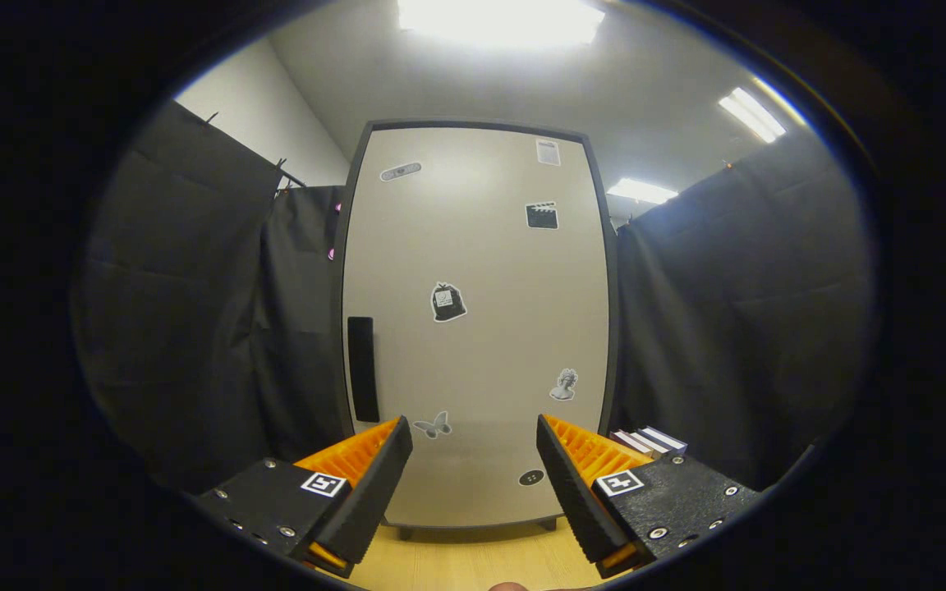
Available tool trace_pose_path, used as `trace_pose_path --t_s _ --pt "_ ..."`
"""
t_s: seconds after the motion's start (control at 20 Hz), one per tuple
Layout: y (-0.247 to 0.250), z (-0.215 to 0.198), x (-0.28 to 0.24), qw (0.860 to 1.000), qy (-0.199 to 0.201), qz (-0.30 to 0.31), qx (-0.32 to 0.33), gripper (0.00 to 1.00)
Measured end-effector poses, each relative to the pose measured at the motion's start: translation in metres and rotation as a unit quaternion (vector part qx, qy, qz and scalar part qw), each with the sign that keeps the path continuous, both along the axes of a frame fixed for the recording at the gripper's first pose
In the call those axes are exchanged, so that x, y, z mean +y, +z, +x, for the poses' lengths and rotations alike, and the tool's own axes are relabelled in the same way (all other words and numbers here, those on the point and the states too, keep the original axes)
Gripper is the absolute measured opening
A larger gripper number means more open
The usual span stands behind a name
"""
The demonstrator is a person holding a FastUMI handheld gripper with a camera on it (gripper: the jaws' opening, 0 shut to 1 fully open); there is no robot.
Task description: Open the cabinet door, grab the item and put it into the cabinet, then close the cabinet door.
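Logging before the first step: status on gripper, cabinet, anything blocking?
Gripper open, holding nothing. Cabinet door shut dead ahead, dark handle at its left edge. Books beside the cabinet, past the right finger. Nothing between gripper and door.

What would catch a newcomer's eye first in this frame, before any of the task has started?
The tall pale cabinet door stands shut straight ahead beyond the fingers, dotted with small stickers such as the one at its middle, with a dark handle along its left edge. The gripper is open with nothing between its fingers. A small stack of books lies just right of the cabinet's foot, against the black cloth.
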State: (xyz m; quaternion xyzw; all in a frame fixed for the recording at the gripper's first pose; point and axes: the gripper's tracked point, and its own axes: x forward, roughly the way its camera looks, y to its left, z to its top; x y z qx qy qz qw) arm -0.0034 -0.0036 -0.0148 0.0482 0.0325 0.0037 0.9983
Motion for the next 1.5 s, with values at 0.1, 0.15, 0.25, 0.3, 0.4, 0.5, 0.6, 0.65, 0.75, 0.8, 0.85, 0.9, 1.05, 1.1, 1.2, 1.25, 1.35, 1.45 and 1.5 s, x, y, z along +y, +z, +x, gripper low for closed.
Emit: trace_pose_path --t_s 0.1,0.15,0.25,0.3,0.4,0.5,0.6,0.65,0.75,0.8,0.85,0.9,1.05,1.1,1.2,1.25,1.35,1.45,1.5 --pt "-0.004 0.001 0.003 1.000 0.006 -0.001 0.008 0.94" --pt "-0.005 0.001 0.005 1.000 0.009 -0.001 0.012 0.95" --pt "-0.005 0.002 0.007 1.000 0.011 -0.003 0.015 0.94" --pt "-0.005 0.002 0.008 1.000 0.012 -0.004 0.015 0.95" --pt "-0.004 0.005 0.010 1.000 0.014 -0.009 0.017 0.95" --pt "-0.006 0.009 0.015 1.000 0.019 -0.010 0.019 0.94" --pt "-0.008 0.015 0.022 0.999 0.030 -0.012 0.024 0.95" --pt "-0.009 0.018 0.025 0.999 0.033 -0.012 0.023 0.95" --pt "-0.009 0.024 0.032 0.999 0.036 -0.015 0.025 0.95" --pt "-0.009 0.028 0.036 0.999 0.038 -0.017 0.025 0.95" --pt "-0.008 0.032 0.042 0.999 0.043 -0.012 0.024 0.95" --pt "-0.007 0.037 0.049 0.999 0.046 -0.002 0.023 0.95" --pt "-0.006 0.054 0.067 0.998 0.048 0.022 0.024 0.95" --pt "-0.007 0.060 0.074 0.998 0.052 0.023 0.027 0.95" --pt "-0.008 0.074 0.090 0.997 0.060 0.026 0.031 0.95" --pt "-0.007 0.081 0.097 0.997 0.061 0.033 0.030 0.95" --pt "-0.007 0.099 0.099 0.998 0.047 0.035 0.030 0.95" --pt "-0.014 0.117 0.109 0.998 0.048 0.033 0.039 0.95" --pt "-0.018 0.122 0.113 0.997 0.050 0.029 0.045 0.95"
